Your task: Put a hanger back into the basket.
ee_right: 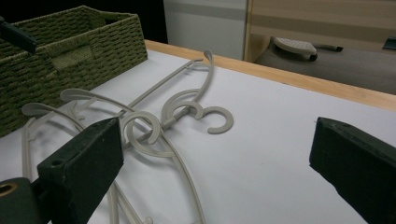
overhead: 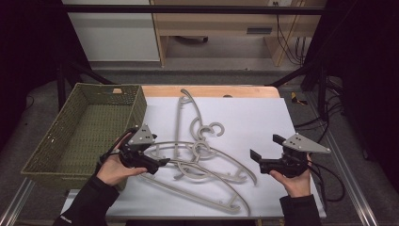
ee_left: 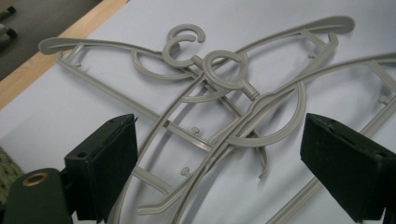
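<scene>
Hangers (overhead: 202, 157), grey plastic and tangled on the white tabletop (overhead: 263, 117) beside the woven basket (overhead: 70, 136); left gripper (overhead: 162, 162), jaws wide and empty, approaches a hanger arm and must next close; right gripper (overhead: 263, 148) waits open, empty.

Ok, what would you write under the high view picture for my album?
Two hands hold open grippers, left and right, beside tangled grey hangers on a white table, next to a green basket.

Beyond the table, at twelve o'clock, a pale wooden desk (overhead: 221, 23) stands on grey floor (overhead: 211, 75); a white cabinet (overhead: 113, 33) stands at eleven; black cables (overhead: 289, 42) hang at one.
</scene>
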`<control>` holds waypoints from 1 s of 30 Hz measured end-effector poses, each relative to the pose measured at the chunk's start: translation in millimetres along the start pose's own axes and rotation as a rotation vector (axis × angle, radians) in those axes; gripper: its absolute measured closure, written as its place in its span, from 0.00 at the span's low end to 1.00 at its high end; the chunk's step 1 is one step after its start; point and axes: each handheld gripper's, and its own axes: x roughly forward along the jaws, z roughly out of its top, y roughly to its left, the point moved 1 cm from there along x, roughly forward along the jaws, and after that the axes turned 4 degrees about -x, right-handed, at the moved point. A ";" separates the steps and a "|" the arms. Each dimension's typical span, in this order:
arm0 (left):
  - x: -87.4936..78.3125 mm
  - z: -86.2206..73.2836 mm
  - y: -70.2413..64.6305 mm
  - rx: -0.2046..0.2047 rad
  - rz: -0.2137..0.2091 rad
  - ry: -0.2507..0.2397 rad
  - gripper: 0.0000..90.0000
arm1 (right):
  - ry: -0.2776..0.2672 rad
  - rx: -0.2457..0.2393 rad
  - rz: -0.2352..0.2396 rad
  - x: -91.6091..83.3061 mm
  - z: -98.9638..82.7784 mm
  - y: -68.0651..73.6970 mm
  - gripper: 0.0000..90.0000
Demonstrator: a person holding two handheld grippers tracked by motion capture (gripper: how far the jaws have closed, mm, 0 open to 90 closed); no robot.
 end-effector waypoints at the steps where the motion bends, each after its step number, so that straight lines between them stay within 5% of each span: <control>1: 3.0 1.0 -0.4 0.007 -0.004 0.012 0.12 | 0.002 -0.001 0.002 -0.1 -0.1 -0.1 0.04; 30: 73.7 18.5 -13.6 0.160 -0.076 0.228 0.28 | 0.006 -0.001 0.006 0.2 -0.3 -0.3 0.04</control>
